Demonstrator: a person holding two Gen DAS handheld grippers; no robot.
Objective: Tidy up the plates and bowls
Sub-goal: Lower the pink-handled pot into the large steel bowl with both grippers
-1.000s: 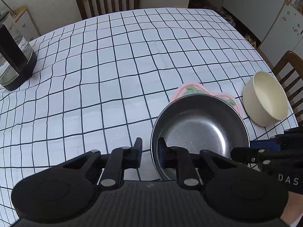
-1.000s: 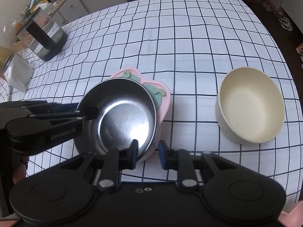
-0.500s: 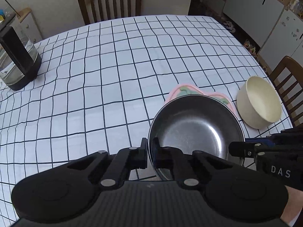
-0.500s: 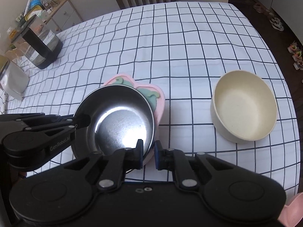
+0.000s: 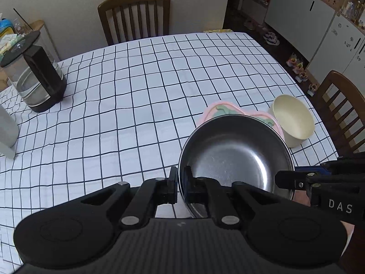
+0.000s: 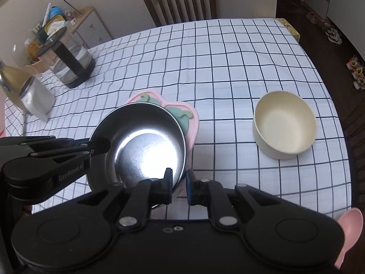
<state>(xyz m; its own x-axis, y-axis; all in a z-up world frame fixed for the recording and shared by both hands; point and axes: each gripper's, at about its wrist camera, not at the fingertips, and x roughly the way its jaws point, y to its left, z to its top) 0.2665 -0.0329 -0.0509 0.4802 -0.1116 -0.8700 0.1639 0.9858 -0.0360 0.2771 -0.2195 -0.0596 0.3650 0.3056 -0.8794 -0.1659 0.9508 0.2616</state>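
A steel bowl (image 5: 235, 157) (image 6: 148, 143) is held between both grippers, above a pink plate with green shapes (image 5: 228, 111) (image 6: 180, 116) on the checked tablecloth. My left gripper (image 5: 180, 183) is shut on the bowl's left rim. My right gripper (image 6: 179, 185) is shut on the bowl's right rim. A cream bowl (image 5: 293, 119) (image 6: 285, 124) stands on the table to the right of the plate, tilted a little.
A glass kettle with a black handle (image 5: 34, 77) (image 6: 68, 64) stands at the far left. A white container (image 6: 36, 98) is near it. Wooden chairs (image 5: 134, 13) (image 5: 342, 107) stand at the far and right sides. A pink spoon (image 6: 349, 226) lies at the near right.
Both grippers closed onto the steel bowl's rim and have risen with it; the view has pulled back from the table. The pink plate and cream bowl stayed on the cloth.
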